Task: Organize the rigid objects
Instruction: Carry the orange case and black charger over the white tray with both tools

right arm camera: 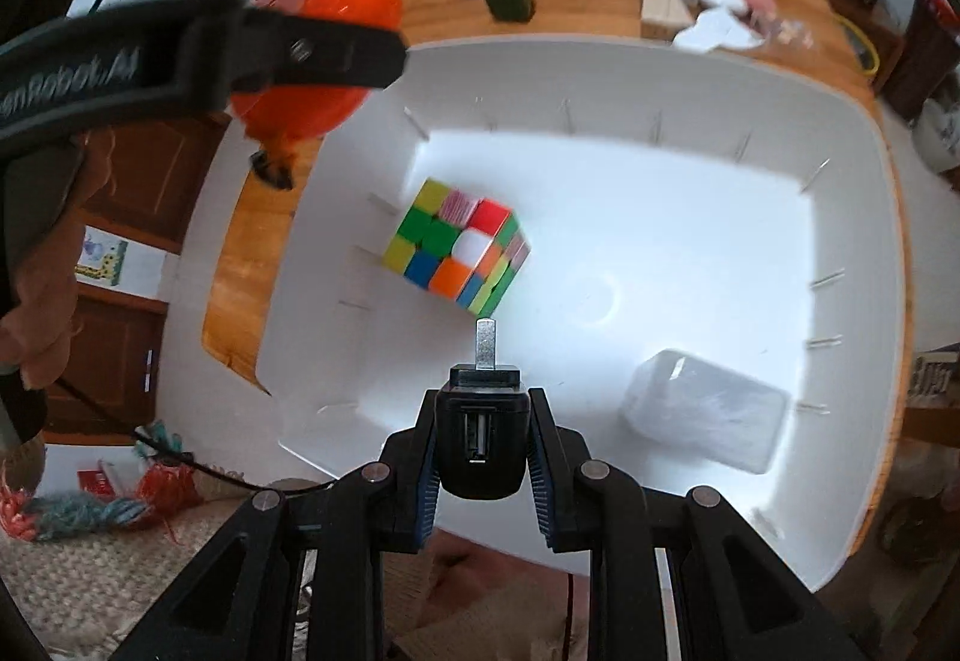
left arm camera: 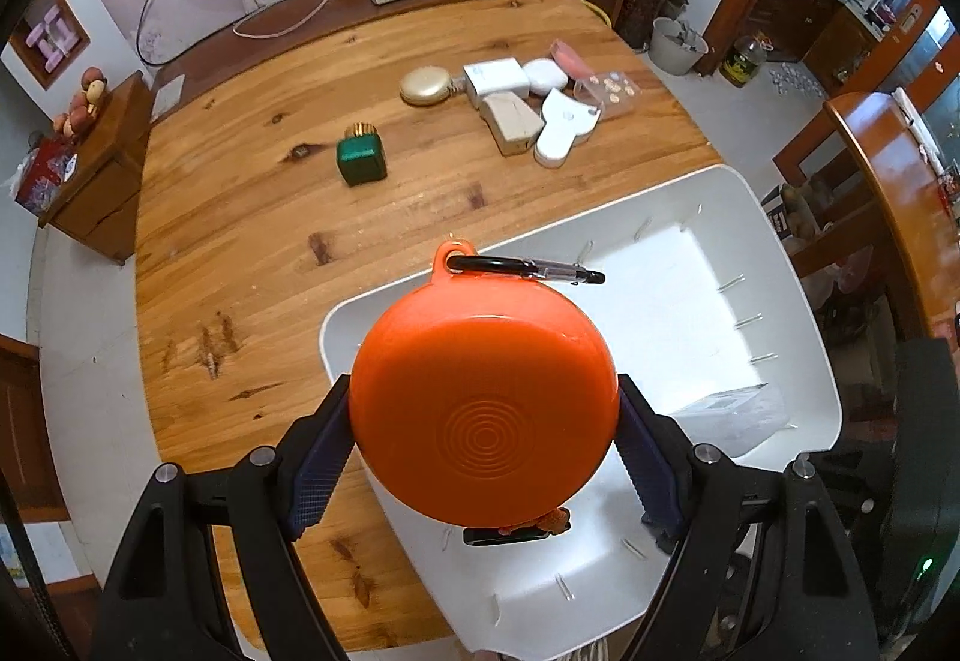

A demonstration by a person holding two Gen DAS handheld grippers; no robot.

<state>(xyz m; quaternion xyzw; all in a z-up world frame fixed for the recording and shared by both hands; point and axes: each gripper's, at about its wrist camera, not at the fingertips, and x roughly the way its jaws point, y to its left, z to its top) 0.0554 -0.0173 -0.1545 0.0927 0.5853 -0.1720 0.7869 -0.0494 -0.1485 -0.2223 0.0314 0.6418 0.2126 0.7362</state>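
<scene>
Gripping orange case (left arm camera: 483, 403), left gripper (left arm camera: 483, 439); right gripper (right arm camera: 480, 445) clamps black plug (right arm camera: 480, 439) above white bin (right arm camera: 840, 133).

Orange round case (left arm camera: 483, 409) – concentric ring pattern embossed on its face, black carabiner (left arm camera: 528, 270) on its loop. White bin (right arm camera: 840, 133). Cube (right arm camera: 459, 253) inside: green, yellow, blue, orange, red, white squares. Black charger (right arm camera: 480, 445) with silver prong. Table (left arm camera: 252, 193) honey wood with dark knots – green box (left arm camera: 362, 160), gold disc (left arm camera: 425, 86).
</scene>
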